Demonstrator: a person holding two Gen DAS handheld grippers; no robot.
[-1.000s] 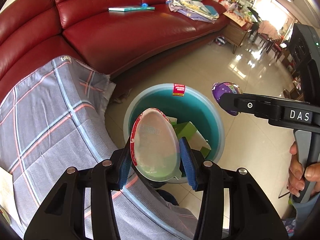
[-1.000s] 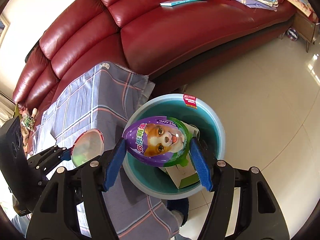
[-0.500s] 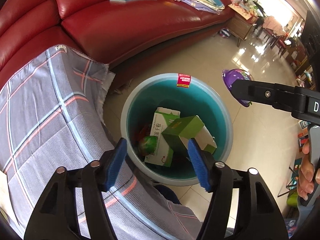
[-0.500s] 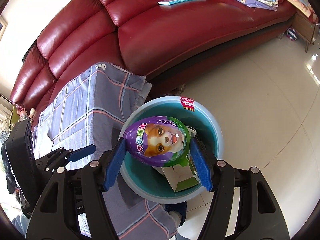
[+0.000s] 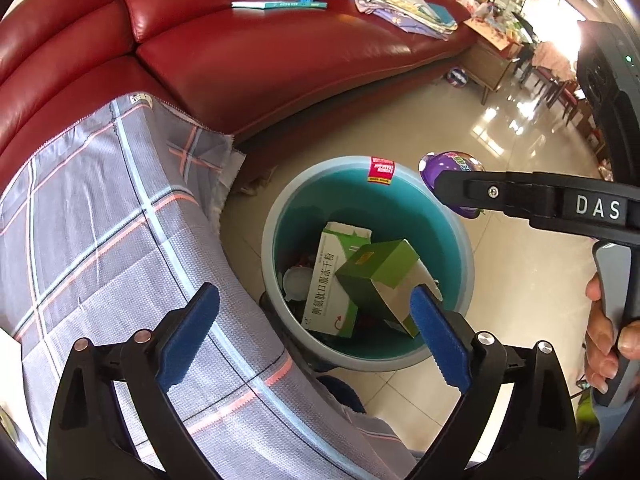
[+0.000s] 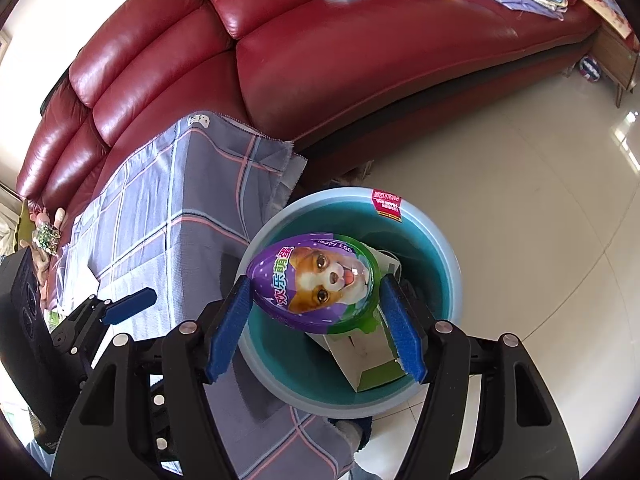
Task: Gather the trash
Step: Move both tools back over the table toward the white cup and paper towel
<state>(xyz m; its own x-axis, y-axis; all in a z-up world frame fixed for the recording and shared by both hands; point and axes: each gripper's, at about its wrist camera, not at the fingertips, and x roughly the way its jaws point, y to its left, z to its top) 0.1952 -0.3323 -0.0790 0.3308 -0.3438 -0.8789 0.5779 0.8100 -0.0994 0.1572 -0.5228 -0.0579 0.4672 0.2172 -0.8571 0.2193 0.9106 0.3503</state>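
Observation:
A teal bin [image 5: 276, 216] stands on the floor beside the cloth-covered table; it holds green and white cartons [image 5: 332, 280] and a pale egg half [image 5: 297, 283]. My left gripper [image 5: 314, 332] hangs over the bin's near rim, its jaws opening wide with nothing between them. My right gripper [image 6: 316, 320] is shut on a purple egg-shaped package with a dog picture [image 6: 316, 282], held over the bin [image 6: 448, 256]. From the left wrist view the purple egg [image 5: 448, 166] pokes out behind the right gripper's finger [image 5: 520, 196]. The left gripper's finger [image 6: 128, 306] shows at the left of the right wrist view.
A grey plaid cloth [image 5: 100, 220] covers the table left of the bin. A red leather sofa [image 5: 260, 52] curves behind, with a book [image 5: 280, 4] and piled clothes [image 5: 400, 12] on it. Glossy tiled floor [image 6: 520, 184] spreads to the right. A hand [image 5: 608, 344] grips the right gripper's handle.
My left gripper opened and let go of the clear egg half, which dropped into the bin. The right gripper with the purple egg has edged lower over the bin.

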